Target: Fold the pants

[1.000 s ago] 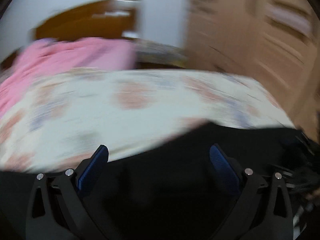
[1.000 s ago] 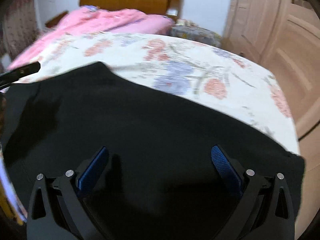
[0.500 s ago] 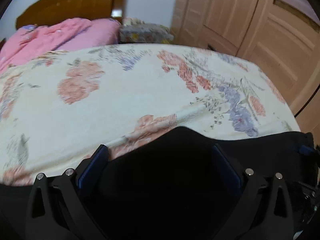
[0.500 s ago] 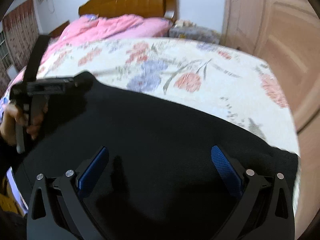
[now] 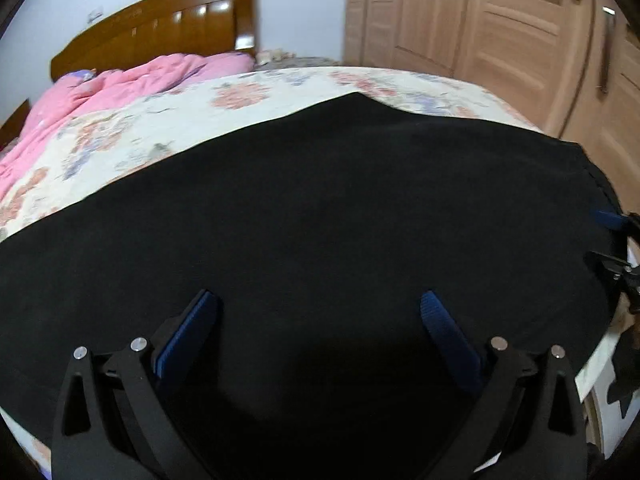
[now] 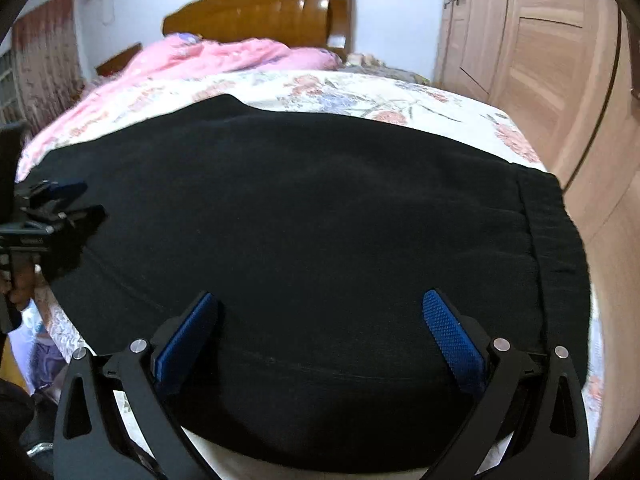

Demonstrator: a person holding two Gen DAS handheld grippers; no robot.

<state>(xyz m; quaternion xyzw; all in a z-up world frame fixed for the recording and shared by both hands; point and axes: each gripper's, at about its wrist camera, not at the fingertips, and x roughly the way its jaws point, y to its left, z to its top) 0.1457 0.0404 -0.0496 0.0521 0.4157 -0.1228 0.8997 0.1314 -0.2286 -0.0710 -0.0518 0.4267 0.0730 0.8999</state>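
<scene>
Black pants (image 5: pixel 320 208) lie spread flat across the near end of a floral bedsheet (image 5: pixel 132 136); they also fill the right wrist view (image 6: pixel 304 216), with the waistband at the right (image 6: pixel 556 240). My left gripper (image 5: pixel 318 316) is open and empty, just above the pants. My right gripper (image 6: pixel 320 316) is open and empty above the pants' near edge. The left gripper also shows at the left edge of the right wrist view (image 6: pixel 52 208), and the right gripper at the right edge of the left wrist view (image 5: pixel 616 248).
A pink quilt (image 6: pixel 224 56) lies at the head of the bed below a wooden headboard (image 6: pixel 264 12). Wooden wardrobe doors (image 5: pixel 500 32) stand to the right. The bed's near edge (image 6: pixel 248 460) drops off below the grippers.
The left gripper has pulled back and swung over the pants, so the black cloth fills its view. The right gripper has stayed above the pants' near edge. Both stay open.
</scene>
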